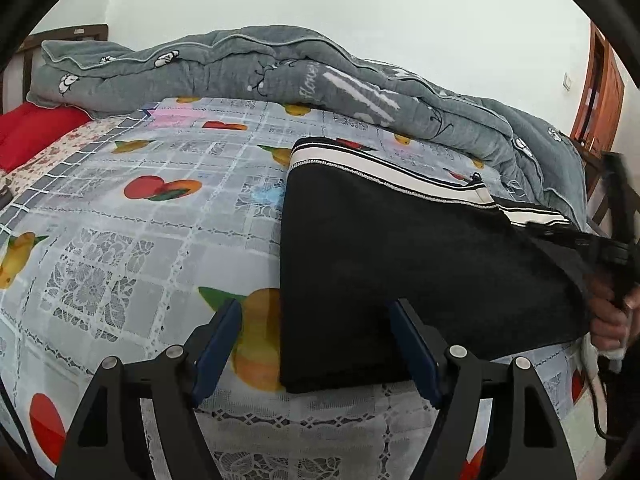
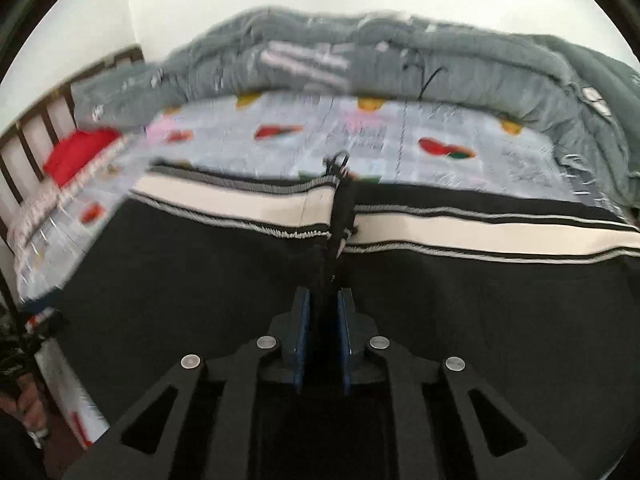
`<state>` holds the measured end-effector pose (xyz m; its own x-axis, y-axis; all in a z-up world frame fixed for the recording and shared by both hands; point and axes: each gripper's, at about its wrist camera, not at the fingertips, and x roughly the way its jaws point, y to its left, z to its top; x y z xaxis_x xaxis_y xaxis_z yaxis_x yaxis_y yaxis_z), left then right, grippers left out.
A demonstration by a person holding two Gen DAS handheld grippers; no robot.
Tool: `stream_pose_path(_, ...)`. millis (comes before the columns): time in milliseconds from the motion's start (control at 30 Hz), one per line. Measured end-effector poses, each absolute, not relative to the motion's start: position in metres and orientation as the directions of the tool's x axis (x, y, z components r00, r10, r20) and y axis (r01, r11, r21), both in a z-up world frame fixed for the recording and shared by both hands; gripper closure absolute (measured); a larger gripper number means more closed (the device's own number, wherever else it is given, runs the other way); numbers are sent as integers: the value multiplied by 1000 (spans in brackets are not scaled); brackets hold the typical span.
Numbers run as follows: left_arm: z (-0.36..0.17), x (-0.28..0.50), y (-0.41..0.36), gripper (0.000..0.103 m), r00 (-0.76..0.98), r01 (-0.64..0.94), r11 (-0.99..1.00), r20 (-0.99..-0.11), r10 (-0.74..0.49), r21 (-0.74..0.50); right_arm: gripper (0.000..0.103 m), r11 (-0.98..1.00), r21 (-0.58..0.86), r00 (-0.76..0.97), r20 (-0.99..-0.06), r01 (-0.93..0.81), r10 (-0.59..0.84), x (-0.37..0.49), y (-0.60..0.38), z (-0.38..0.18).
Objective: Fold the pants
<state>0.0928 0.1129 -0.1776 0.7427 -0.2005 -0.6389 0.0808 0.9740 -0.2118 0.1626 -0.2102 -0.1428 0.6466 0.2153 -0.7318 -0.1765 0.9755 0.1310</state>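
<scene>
Pants (image 1: pixel 400 248) run long-ways right from our spread, empty left hand-held gripper (image 1: pixel 316 344), while our right hand-held gripper (image 2: pixel 324 320), pinching their black fabric, sits nearer.

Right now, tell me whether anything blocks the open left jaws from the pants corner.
Nothing visible does. The left gripper is open, with the near corner of the black pants already lying between its jaws on the fruit-print bedsheet.
</scene>
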Motion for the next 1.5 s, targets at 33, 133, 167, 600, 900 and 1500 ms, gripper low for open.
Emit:
stream_pose_path(33, -179, 93, 114, 28, 738, 78, 975, -645, -198, -210, 90, 969, 158, 665, -706, -190, 246, 148, -213, -137)
stream_pose_path(133, -185, 92, 115, 28, 736, 68, 972, -646, -201, -225, 88, 951, 146, 659, -692, -273, 295, 113, -209, -139)
stream_pose_path(167, -185, 93, 115, 28, 736, 64, 972, -647, -198, -225, 88, 951, 126, 647, -707, -282, 285, 106, -206, -146)
stream_pose_path(600, -181, 87, 122, 29, 710, 16, 939, -658, -253, -343, 67, 994, 109, 752, -657, 27, 52, 31, -353, -139)
stream_pose_path(900, -186, 93, 110, 29, 723, -10, 902, -626, -292, -432, 52, 884, 360, 751, -660, 297, 16, 51, -508, -160)
stream_pose_path(1500, -190, 115, 99, 35, 748, -99, 909, -632, -200, -405, 71, 812, 460, 710, -699, 359, 83, 147, -531, -187)
